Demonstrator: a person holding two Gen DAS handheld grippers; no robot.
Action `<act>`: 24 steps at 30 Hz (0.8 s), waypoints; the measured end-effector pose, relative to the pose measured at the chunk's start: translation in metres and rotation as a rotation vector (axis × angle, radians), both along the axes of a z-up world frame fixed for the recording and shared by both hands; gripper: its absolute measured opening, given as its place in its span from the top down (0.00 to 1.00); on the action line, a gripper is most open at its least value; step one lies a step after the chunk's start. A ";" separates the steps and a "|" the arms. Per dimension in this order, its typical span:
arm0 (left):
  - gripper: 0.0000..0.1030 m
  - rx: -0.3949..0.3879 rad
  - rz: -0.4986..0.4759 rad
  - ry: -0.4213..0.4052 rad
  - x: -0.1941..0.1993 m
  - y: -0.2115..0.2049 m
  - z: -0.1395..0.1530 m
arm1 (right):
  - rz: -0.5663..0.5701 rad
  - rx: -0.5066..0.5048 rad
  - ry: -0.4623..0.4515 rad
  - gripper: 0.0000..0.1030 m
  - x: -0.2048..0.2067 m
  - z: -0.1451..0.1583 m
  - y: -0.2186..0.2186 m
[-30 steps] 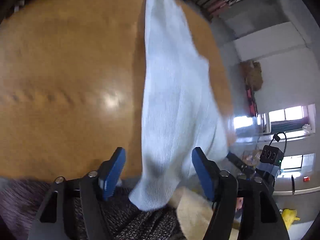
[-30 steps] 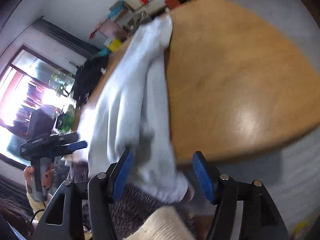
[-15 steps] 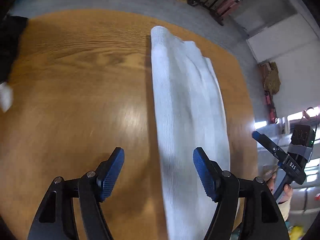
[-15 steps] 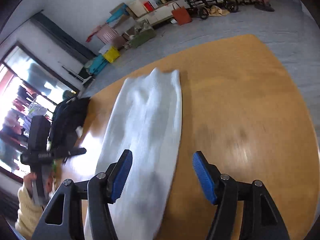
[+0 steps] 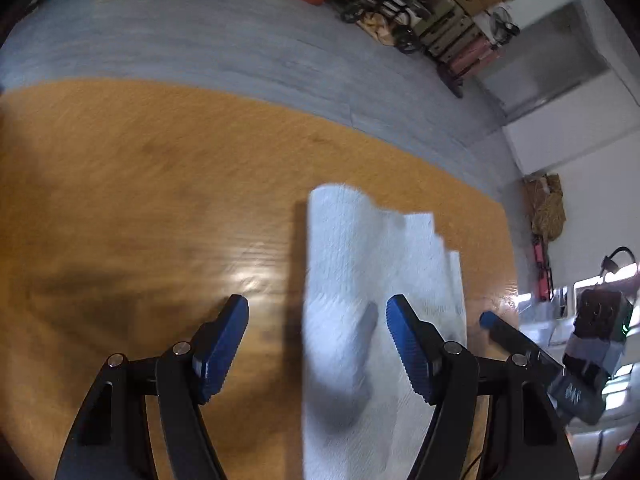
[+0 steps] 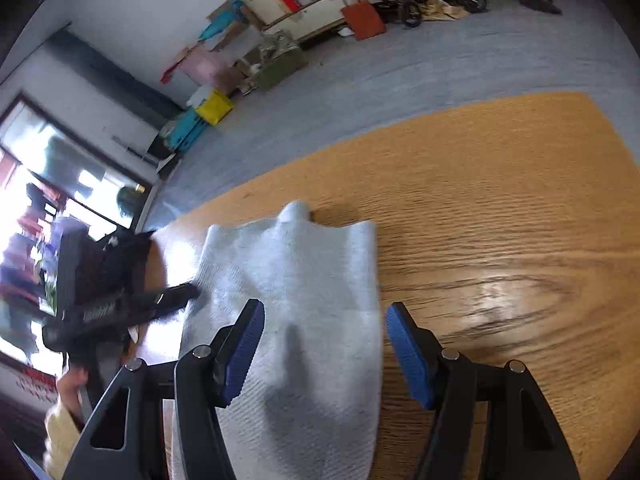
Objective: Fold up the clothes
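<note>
Your white garment (image 5: pixel 360 300) lies on the wooden table (image 5: pixel 140 200) as a long narrow strip, running away from you toward the far edge. It looks already folded lengthwise: in the left wrist view the far end shows stepped layers, and in the right wrist view its far edge is wavy, not squared off.

Your left gripper (image 5: pixel 318 344) hovers over the strip's left edge with its fingers spread wide and nothing between them. Your right gripper (image 6: pixel 324 350) hangs over the strip's right side, also spread and empty. Each gripper appears in the other's view at the outer margin of the cloth, so you have one on either flank.

By my reading, the lengthwise fold is done and the crosswise folds are left: the strip is still long, so the near end needs bringing up to the far end, perhaps more than once. The ripples in the far edge may want smoothing first. How the near end lies is cut off below both views.
</note>
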State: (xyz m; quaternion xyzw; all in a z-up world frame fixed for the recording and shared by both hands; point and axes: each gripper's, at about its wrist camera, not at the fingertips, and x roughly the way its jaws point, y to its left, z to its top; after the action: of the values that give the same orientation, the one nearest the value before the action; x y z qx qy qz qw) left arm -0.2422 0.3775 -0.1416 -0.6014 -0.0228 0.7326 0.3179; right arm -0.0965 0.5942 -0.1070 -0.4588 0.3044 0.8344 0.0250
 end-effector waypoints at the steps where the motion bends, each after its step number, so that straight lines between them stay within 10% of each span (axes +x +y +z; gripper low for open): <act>1: 0.31 -0.021 -0.011 0.014 0.001 0.009 -0.001 | 0.021 0.019 -0.002 0.34 -0.001 0.000 -0.005; 7: 0.55 -0.171 -0.038 0.076 0.009 0.049 -0.004 | 0.093 0.140 -0.129 0.33 -0.029 -0.012 -0.021; 14: 0.62 -0.202 -0.004 0.115 0.013 0.064 -0.013 | 0.121 0.313 -0.172 0.32 -0.058 -0.013 -0.062; 19: 0.79 -0.177 0.037 0.138 0.018 0.059 -0.013 | 0.089 0.267 -0.145 0.71 -0.067 -0.011 -0.073; 24: 0.84 -0.040 0.061 0.172 0.033 0.033 -0.001 | 0.064 0.296 -0.089 0.76 -0.056 0.001 -0.081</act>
State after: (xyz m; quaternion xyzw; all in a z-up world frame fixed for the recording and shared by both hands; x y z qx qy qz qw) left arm -0.2097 0.4108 -0.1426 -0.5417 0.0008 0.7911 0.2840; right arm -0.1524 0.5128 -0.1056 -0.4959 0.1617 0.8495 0.0792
